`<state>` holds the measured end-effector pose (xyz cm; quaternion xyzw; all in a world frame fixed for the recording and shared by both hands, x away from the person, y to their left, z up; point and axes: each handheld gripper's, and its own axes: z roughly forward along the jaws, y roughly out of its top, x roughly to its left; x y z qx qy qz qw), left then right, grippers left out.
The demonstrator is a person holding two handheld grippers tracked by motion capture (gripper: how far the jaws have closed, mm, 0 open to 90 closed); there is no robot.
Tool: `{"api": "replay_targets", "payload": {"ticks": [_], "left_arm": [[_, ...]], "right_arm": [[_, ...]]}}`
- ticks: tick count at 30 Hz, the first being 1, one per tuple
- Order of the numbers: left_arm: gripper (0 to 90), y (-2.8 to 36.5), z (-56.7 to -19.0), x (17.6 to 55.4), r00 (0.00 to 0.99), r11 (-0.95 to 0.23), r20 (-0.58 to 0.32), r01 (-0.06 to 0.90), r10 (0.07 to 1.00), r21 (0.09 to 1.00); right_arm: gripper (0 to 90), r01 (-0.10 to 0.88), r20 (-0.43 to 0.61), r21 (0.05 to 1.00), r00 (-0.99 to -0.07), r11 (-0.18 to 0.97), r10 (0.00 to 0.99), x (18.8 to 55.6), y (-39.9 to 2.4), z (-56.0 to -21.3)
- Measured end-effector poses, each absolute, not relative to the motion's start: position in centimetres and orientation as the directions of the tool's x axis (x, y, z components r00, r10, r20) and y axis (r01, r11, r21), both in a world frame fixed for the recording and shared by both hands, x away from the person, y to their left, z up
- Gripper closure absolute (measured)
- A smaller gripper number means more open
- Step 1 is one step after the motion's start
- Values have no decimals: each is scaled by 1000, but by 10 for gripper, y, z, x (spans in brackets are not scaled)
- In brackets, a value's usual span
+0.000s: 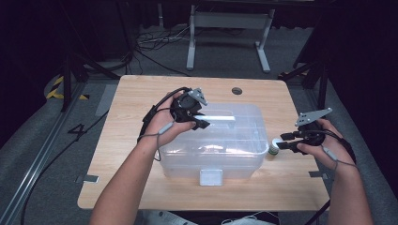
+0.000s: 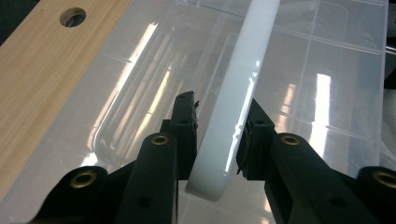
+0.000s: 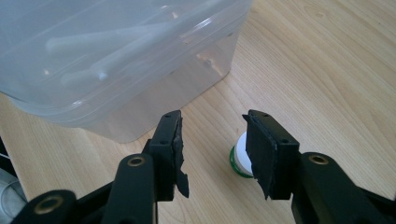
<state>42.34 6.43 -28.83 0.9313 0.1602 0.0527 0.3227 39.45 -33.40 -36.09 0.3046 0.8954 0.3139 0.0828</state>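
Observation:
A clear plastic box point(image 1: 244, 154) with its lid on stands in the middle of the wooden table point(image 1: 131, 140). My left gripper point(image 1: 202, 123) reaches over the lid from the left, and its pads press on both sides of the white handle point(image 2: 238, 84), which stands raised off the lid point(image 2: 327, 70). Right of the box, my right gripper point(image 1: 281, 141) hovers low and open. A small white jar with a green rim point(image 3: 239, 158) stands on the table just inside its right jaw, partly hidden by it. The same jar point(image 1: 273, 149) sits close to the box's right wall point(image 3: 116, 46).
A white latch point(image 1: 210, 177) sits on the box's front side. The table has a round cable hole point(image 1: 237, 90) near its far edge. Beyond the table, a white metal stand point(image 1: 230, 28) and loose cables point(image 1: 155, 42) lie on the grey floor.

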Motion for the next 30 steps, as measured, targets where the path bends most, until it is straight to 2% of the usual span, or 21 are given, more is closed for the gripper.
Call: {"api": "replay_targets", "payload": {"ticks": [16,22,25,30], "left_arm": [[723,64,-273,441,938,-739,-29,291,345,608],[722,65,-268,450,934,-724,-57,311,352,615],[722,65,-266,455,934,-724,-64,314,351,614],[722,67,-262,465,932,-710,-85,326,354,624]], "right_arm": [[573,496,54,633,-794,594,605,385,-343,-358],[606,479,50,645,-804,595,593,381,-340,-355],[643,478,57,647,-807,594,588,379,-339,-355],[792,469,115,670,-831,576,544,377,-333,-355]]}}
